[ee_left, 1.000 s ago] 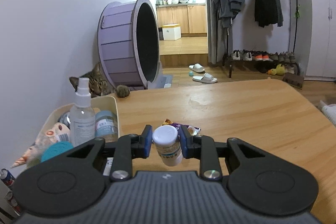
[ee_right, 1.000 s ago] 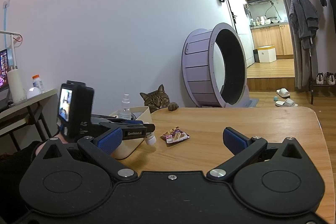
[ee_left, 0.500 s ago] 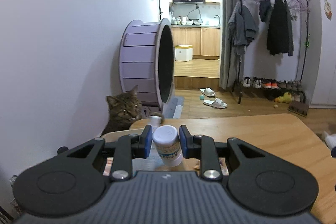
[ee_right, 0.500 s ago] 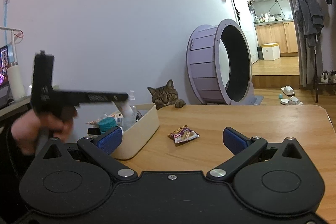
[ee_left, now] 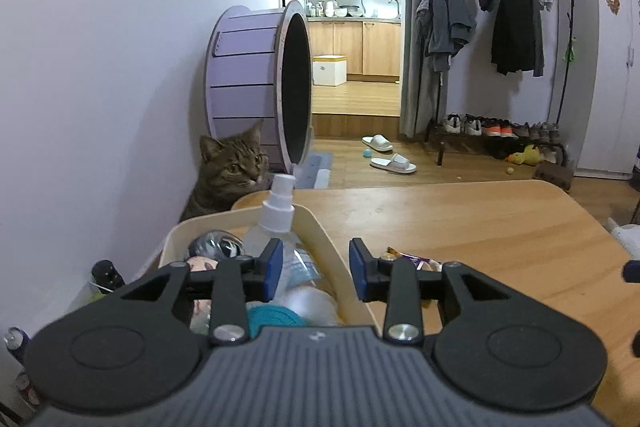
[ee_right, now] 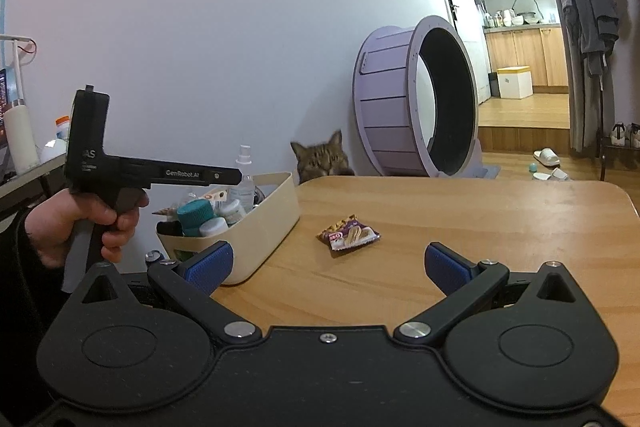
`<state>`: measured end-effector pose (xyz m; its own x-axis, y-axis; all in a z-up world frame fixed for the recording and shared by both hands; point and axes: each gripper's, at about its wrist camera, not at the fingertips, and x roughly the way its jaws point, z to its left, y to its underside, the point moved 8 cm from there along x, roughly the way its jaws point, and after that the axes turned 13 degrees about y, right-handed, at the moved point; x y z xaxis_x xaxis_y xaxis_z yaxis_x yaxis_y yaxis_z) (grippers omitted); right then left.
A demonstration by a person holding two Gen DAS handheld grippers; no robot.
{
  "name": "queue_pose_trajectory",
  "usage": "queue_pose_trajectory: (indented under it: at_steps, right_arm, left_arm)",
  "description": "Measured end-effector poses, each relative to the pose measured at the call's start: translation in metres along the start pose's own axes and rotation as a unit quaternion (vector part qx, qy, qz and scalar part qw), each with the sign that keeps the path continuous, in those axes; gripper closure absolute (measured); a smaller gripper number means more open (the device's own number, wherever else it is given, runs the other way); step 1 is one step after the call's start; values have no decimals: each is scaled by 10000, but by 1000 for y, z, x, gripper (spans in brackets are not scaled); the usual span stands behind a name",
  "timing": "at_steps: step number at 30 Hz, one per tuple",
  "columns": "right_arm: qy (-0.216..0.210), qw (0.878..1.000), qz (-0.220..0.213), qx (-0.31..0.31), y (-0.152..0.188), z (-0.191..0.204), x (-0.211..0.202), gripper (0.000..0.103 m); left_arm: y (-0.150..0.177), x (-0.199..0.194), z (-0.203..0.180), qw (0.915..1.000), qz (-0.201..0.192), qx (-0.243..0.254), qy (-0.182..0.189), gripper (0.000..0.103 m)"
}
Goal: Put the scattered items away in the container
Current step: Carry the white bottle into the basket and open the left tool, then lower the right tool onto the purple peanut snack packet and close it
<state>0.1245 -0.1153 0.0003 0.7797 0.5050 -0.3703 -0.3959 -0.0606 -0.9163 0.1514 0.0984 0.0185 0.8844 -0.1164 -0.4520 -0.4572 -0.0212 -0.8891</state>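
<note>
Nearest in the right wrist view, the right gripper hangs low over the light wooden table, its blue-padded fingers spread wide with nothing between them. Just past its fingertips lies a small purple and orange snack packet, flat on the bare wood and apart from everything else.

To the left of the packet stands the cream plastic container, at the table's left edge. It is crowded: a teal-capped jar, a white-capped bottle and a clear spray bottle with a white nozzle standing upright among other things too packed to tell apart.

The left gripper, held by a person's hand, hovers above the container's near end. Its jaws are opening, and no object sits between the blue pads; through the gap the left wrist view shows the spray bottle and the container's inner wall. The snack packet peeks out beyond the right finger in that view.

Behind the container, a tabby cat looks over the far table edge. Beyond it a large purple wooden cat wheel stands against the white wall. Farther back are white slippers on the floor, a black clothes rack with hanging garments, and a kitchen through the doorway.
</note>
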Motion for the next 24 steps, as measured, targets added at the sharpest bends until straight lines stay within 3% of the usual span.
queue_pose_trajectory:
  at_steps: [10, 24]
  right_arm:
    - [53, 9996, 229, -137, 3, 8, 17, 0]
    - [397, 9960, 473, -642, -14, 6, 77, 0]
  left_arm:
    - [14, -14, -14, 9989, 147, -106, 429, 53]
    - [16, -29, -6, 9975, 59, -215, 671, 48]
